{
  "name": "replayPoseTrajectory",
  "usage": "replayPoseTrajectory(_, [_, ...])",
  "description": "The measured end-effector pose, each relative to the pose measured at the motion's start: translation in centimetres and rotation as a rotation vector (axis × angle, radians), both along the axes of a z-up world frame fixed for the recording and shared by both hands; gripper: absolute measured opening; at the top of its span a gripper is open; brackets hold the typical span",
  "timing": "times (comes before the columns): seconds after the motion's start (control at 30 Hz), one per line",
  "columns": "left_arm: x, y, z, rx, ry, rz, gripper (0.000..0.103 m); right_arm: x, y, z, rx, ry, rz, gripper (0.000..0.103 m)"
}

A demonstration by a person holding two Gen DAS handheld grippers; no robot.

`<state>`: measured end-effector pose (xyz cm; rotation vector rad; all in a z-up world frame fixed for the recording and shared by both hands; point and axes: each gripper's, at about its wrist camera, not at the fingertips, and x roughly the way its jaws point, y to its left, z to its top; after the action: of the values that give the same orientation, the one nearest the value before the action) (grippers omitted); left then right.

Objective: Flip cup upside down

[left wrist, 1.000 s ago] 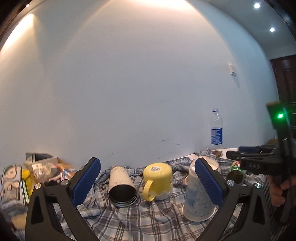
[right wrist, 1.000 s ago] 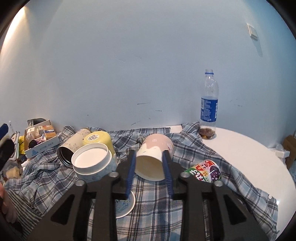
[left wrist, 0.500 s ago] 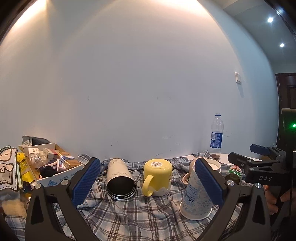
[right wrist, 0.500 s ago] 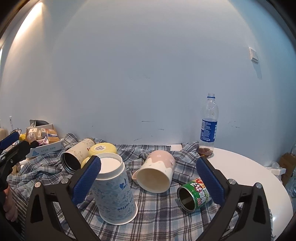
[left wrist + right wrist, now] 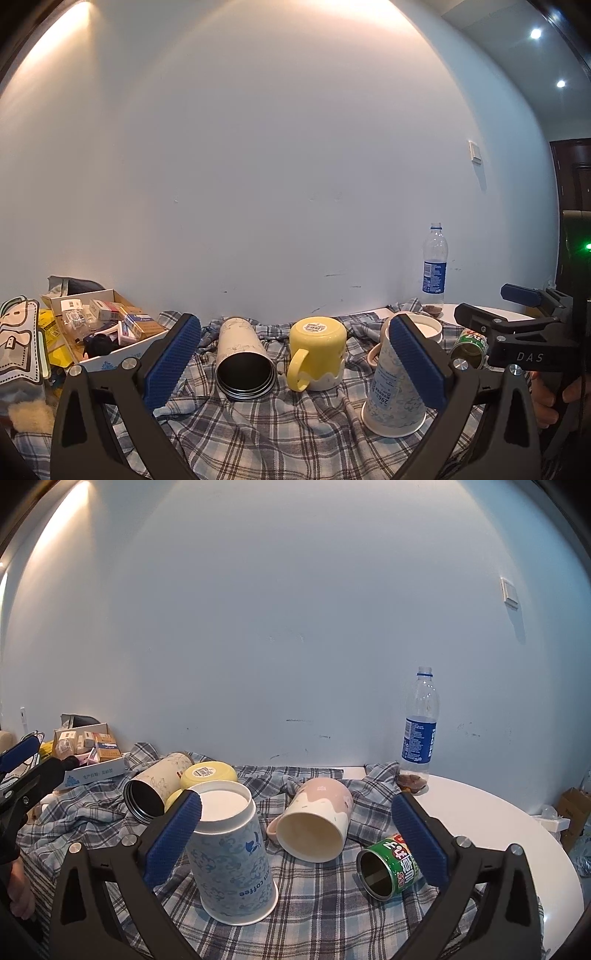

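Since a second ago the right hand-held gripper [image 5: 296, 803] has let go of the pink mug [image 5: 317, 819] and backed off. Its jaws are now wide apart and the mug sits between them, untouched.

The pink mug lies on its side on the checked cloth [image 5: 314, 915], centre of the desk [image 5: 498, 830]. Its mouth faces the near side and its handle is low on the left. It is not yet flipped.

- **Handling:** it looks like glazed ceramic, so probably stiff, fairly heavy, slick and chippable. On its side it may roll.
- **Grasp:** my guess is to pinch across the body near the mouth or mid-wall, staying clear of the handle. Then rotate it and set the rim down softly on the cloth.

Just left of it the blue-patterned paper cup [image 5: 231, 860] stands mouth down, base up. The yellow mug [image 5: 317, 350] farther left is also inverted. A steel-lined tumbler [image 5: 242, 354] lies on its side beside it.

A green can [image 5: 391, 864] lies near right of the pink mug, close enough to get knocked. A water bottle [image 5: 419, 731] stands far right by the wall, and a box of clutter [image 5: 107, 325] sits far left.

The left hand-held gripper [image 5: 293, 325] is also spread wide and holding nothing, hanging back near the left side.
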<state>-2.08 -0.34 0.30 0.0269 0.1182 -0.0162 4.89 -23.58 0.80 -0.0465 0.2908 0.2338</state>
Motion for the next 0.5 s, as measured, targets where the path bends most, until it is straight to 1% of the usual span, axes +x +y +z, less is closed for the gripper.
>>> replayPoseTrajectory(0.5, [0.0,0.06,-0.09,0.003,0.007,-0.001,0.103,-0.26,0.12,0.18,-0.014,-0.013,-0.01,0.103])
